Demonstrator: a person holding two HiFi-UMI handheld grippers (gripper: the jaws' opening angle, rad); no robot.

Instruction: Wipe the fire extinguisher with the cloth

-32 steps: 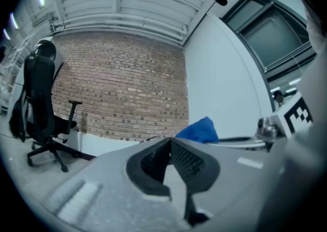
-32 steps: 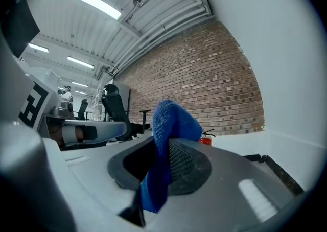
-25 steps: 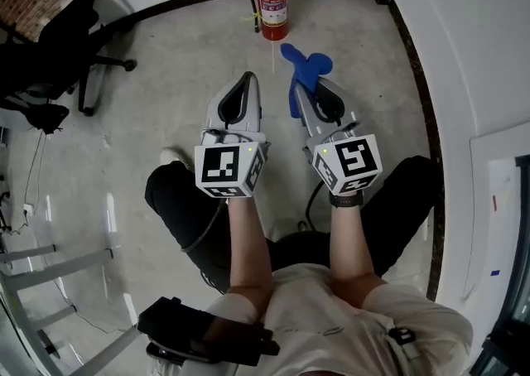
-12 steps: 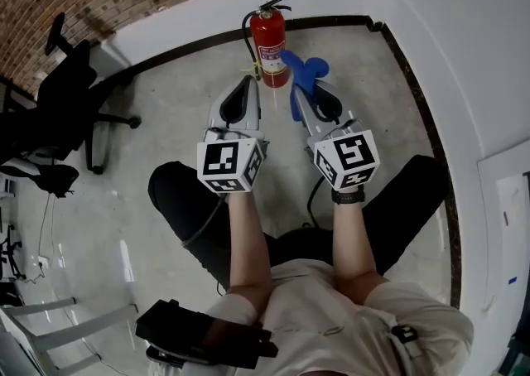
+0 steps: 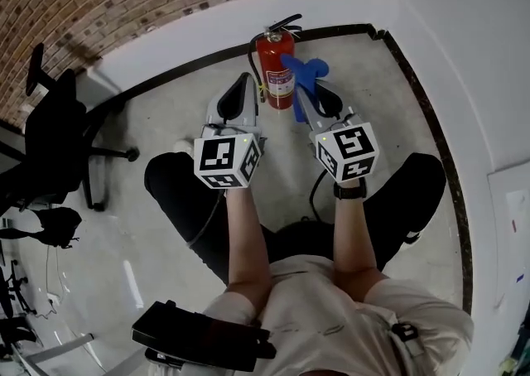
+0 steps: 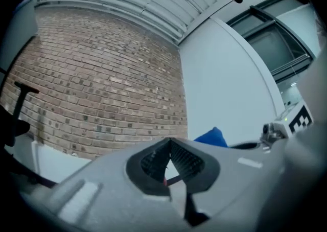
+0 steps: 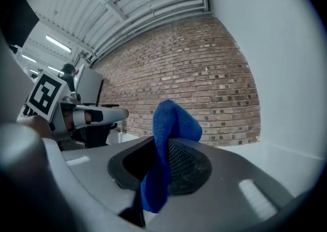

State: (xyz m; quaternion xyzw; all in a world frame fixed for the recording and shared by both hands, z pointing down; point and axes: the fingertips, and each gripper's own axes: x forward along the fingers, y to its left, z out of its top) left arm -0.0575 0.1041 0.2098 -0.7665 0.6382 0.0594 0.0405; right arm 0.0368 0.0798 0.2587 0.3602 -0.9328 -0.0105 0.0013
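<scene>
1. Left tool [image 5: 245,83]: jaws pressed together, nothing in them, just left of the fire extinguisher [image 5: 277,68]. Best used to brace the cylinder's left flank so it doesn't tip.
2. Right tool [image 7: 166,149]: clamped on the blue cloth [image 5: 303,73], just right of the extinguisher. The free end overlaps its upper right side; can't confirm contact.
3. Extinguisher stands upright on the floor [image 5: 364,84], close to the wall. Wipe top-down along the cylinder with light side pressure, and keep the cloth clear of the hose [image 5: 252,55] and handle.
</scene>
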